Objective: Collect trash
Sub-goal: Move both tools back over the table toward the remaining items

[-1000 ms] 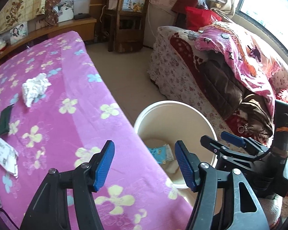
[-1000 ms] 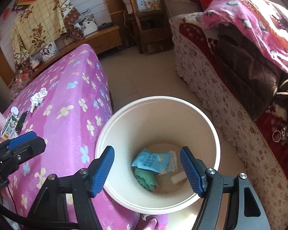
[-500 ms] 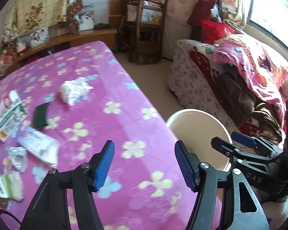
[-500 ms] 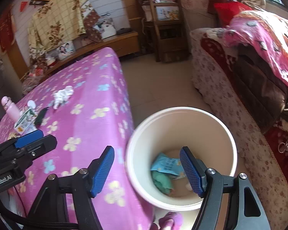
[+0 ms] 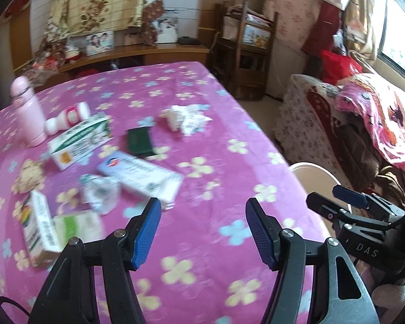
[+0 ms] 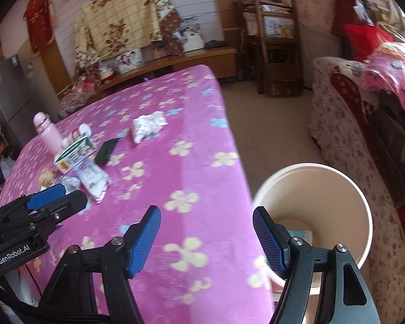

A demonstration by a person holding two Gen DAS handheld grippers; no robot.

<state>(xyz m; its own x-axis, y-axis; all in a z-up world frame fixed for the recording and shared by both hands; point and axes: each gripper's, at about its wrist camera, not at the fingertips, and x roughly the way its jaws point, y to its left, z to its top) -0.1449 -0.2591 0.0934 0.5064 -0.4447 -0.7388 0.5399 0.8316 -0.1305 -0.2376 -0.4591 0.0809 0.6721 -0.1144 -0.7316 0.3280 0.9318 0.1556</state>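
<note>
Trash lies on the pink flowered table [image 5: 208, 243]: a crumpled white tissue [image 5: 187, 117], a white-blue packet [image 5: 141, 176], a crumpled foil wrapper [image 5: 100, 193], a green-white carton [image 5: 79, 140] and small boxes [image 5: 40, 226] at the left. The tissue also shows in the right wrist view [image 6: 148, 124]. The white bucket [image 6: 318, 216] stands on the floor right of the table, with wrappers inside. My left gripper [image 5: 202, 232] is open and empty above the table's near part. My right gripper [image 6: 206, 240] is open and empty over the table edge beside the bucket.
A pink bottle [image 5: 27, 110], a small white bottle [image 5: 67, 117] and a dark green card [image 5: 139, 141] are on the table. A sofa with blankets [image 5: 364, 124] stands right of the bucket. A wooden chair [image 5: 245, 54] and low shelf stand at the back.
Both grippers have swung left and up, away from the bucket toward the table. More of the table's trash has come into view. Both stay open and empty.
</note>
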